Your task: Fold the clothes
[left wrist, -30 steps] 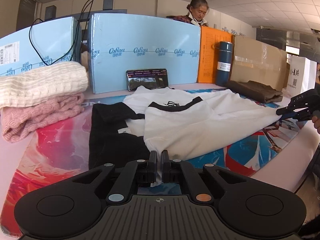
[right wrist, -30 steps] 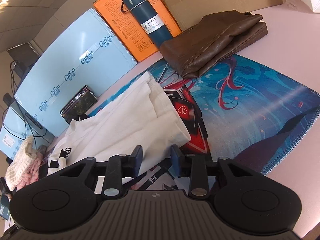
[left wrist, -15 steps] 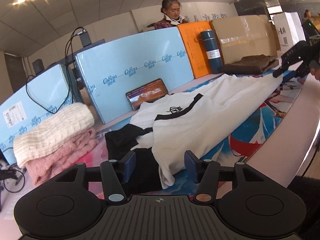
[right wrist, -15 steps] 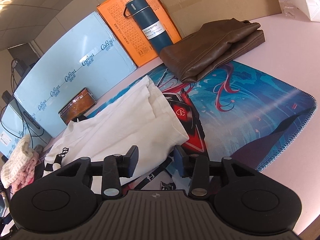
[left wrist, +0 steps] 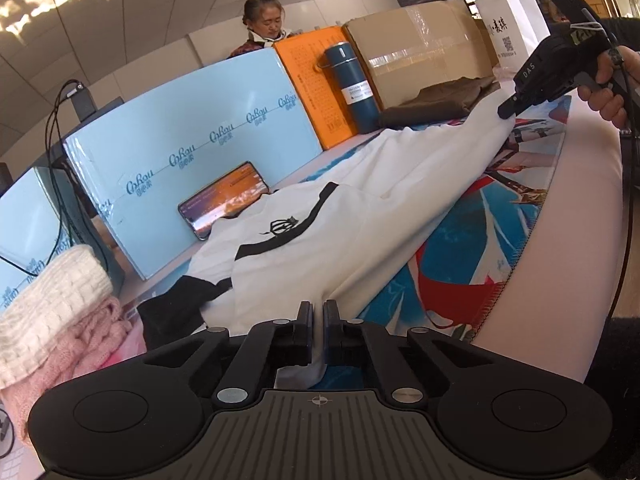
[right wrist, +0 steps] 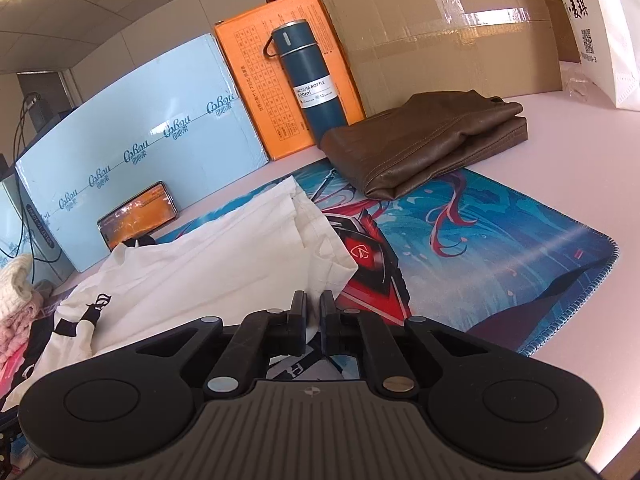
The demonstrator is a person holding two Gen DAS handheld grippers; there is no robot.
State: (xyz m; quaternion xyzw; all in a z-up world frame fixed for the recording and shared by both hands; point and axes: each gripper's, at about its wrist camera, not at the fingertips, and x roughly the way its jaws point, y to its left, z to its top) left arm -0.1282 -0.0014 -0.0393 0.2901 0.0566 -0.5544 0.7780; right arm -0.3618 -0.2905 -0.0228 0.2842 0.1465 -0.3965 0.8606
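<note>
A white T-shirt with black collar trim and a black sleeve lies stretched across the printed mat. My left gripper is closing its jaws, and they pinch a fold of the white cloth near the sleeve end. In the right wrist view the same T-shirt runs away to the left. My right gripper is closing too, its pads pressed on the shirt's near hem corner. The left wrist view also shows the right gripper, held by a hand, lifting that end.
Folded brown trousers lie at the back right beside a blue vacuum bottle. Orange and cardboard boxes and light blue panels line the back, with a phone leaning there. Cream and pink knitwear is stacked left. A person sits behind.
Both grippers opened half a second ago and have shut again on the white shirt. The left gripper rolled and moved along the shirt's near edge; the right end of the shirt now hangs lifted.
</note>
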